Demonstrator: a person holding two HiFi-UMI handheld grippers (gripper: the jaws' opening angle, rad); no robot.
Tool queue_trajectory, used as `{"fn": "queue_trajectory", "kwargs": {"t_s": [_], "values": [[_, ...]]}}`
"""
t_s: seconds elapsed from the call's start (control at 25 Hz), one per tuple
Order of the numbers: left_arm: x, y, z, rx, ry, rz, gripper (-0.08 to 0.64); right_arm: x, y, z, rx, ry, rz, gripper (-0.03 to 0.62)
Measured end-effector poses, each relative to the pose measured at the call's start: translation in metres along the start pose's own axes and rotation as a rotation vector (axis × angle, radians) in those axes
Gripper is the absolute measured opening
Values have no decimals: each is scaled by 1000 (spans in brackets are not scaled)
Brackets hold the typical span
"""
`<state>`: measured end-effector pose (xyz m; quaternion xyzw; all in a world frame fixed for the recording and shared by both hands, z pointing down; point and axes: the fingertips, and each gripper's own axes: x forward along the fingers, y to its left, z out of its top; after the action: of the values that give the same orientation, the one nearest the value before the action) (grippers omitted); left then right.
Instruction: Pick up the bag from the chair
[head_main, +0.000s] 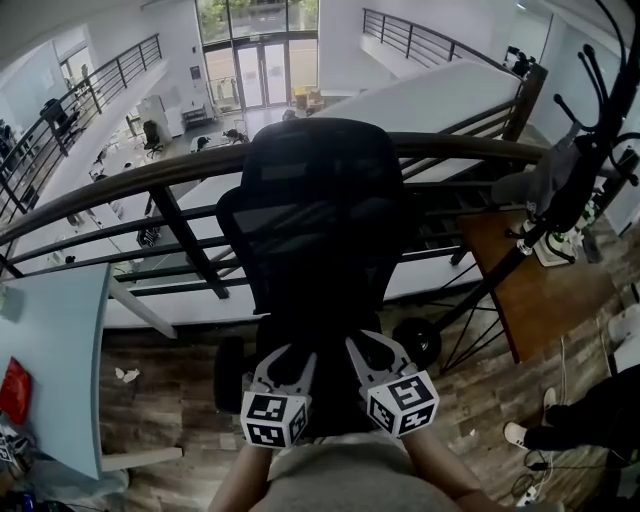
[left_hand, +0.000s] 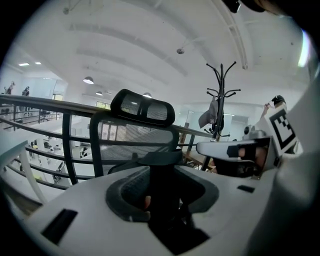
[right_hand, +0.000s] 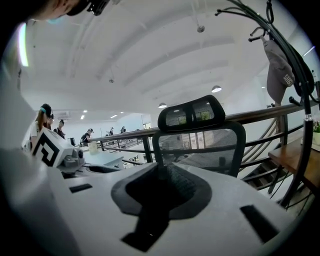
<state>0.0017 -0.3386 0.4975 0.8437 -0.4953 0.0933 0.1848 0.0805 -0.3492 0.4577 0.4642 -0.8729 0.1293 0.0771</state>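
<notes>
A black mesh office chair (head_main: 310, 210) faces me, its back against a railing. My left gripper (head_main: 290, 352) and right gripper (head_main: 372, 345) hang side by side over the dark seat, close to my body. In the head view I cannot tell the bag from the black seat. In the left gripper view, a black strap-like band (left_hand: 161, 159) stands up from between the jaws of the left gripper (left_hand: 162, 195), which look shut on it. The space between the right gripper's (right_hand: 162, 192) jaws is filled with black; how they stand is unclear. The headrest (right_hand: 195, 112) rises beyond.
A dark railing (head_main: 150, 180) runs behind the chair, with a drop to a lower floor beyond. A black coat stand (head_main: 585, 150) and a wooden table (head_main: 540, 290) are at the right. A pale desk (head_main: 50, 350) is at the left. Someone's shoe (head_main: 520, 435) shows at lower right.
</notes>
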Motion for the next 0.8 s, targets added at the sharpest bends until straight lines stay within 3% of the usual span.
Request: {"fn": "queue_trajectory", "kwargs": {"t_s": [0.08,0.12,0.4,0.6,0.8], "values": [[5,0,-2,38,5,18,161,3,-5,-4,-17,16,6,114],[8,1,-4,60,12,27,182,5,-8,-6,-30,25,7,133],[26,16,-13,149,14,105,245,19,-18,-23,-128,80,13,166],[43,23,-12,232,14,144,250,29,-23,-41,-156,130,25,167],[53,30,-12,259,15,182,250,43,-33,-58,-199,167,19,167]]}}
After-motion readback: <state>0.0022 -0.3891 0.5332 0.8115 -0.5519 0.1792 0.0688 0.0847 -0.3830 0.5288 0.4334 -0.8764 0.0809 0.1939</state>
